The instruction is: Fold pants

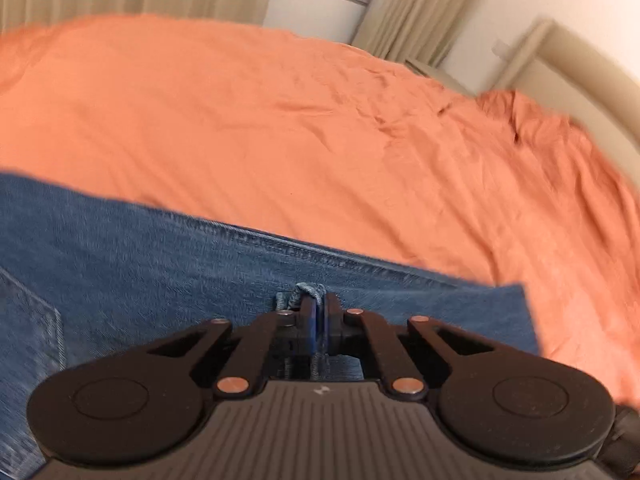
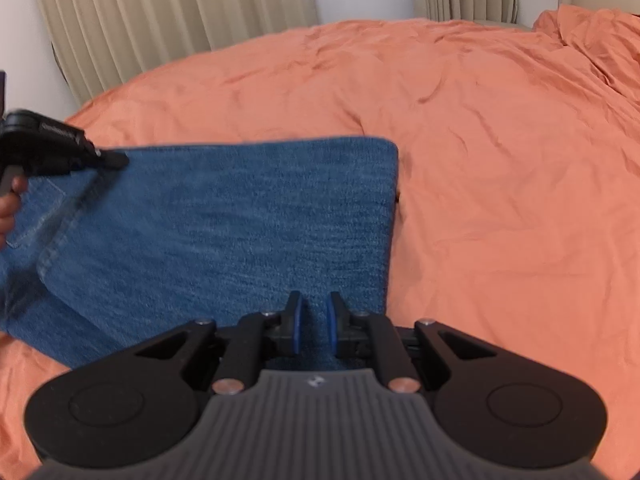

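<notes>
Orange-sheeted bed (image 2: pixel 500 160) with beige curtains (image 2: pixel 160 20) behind. The folded jeans (image 2: pixel 240 220) lie at its near edge. Left hand-held gripper (image 1: pixel 318 306) is clamped on a denim belt loop (image 1: pixel 308 292), I think. Right hand-held gripper (image 2: pixel 314 322) pinches the jeans' near edge.

The right gripper (image 2: pixel 314 322) pinches folded blue jeans (image 2: pixel 224 220) lying on an orange bedspread (image 2: pixel 500 160).

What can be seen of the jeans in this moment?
The jeans are blue denim, folded into a thick rectangle on the orange bedspread. A back pocket and stitched seams show. The left claw is shut on a bunched denim fold; the right claw sits at the near edge, pads slightly apart.
</notes>
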The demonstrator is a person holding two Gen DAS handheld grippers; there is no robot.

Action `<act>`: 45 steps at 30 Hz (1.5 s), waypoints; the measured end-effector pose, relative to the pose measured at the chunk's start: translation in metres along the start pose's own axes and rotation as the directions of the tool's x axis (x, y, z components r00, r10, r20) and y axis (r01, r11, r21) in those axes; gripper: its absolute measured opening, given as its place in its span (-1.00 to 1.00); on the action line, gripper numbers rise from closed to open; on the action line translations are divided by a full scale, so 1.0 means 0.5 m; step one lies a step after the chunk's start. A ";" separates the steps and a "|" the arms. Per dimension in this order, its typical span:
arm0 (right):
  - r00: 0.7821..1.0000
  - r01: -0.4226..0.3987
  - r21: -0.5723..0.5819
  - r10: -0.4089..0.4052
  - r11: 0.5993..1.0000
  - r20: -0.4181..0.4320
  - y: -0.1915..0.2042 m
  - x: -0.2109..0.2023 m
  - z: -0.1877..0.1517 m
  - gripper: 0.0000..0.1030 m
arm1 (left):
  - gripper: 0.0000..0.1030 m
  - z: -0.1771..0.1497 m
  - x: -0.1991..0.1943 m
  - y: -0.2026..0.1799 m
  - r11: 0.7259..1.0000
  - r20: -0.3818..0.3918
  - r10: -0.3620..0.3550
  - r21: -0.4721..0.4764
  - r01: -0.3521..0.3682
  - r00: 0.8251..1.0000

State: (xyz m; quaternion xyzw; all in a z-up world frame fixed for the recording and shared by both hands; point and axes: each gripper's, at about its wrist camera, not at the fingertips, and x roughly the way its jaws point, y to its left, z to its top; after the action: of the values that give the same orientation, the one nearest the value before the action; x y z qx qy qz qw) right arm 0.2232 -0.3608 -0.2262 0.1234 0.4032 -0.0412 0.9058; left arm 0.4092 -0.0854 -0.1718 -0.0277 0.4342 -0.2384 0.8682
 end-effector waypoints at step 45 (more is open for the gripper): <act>0.959 -0.263 -0.573 0.145 0.776 -0.244 0.466 0.214 0.225 -0.43 | 0.35 -0.258 -0.310 0.668 0.541 0.260 0.227 -0.835 0.100 0.939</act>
State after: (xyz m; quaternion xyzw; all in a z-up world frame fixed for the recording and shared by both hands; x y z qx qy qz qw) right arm 0.4166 -0.1618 -0.1884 -0.1230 0.4622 0.1990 0.8554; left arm 0.3615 0.2987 -0.2225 -0.4631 0.3400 0.0390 0.8176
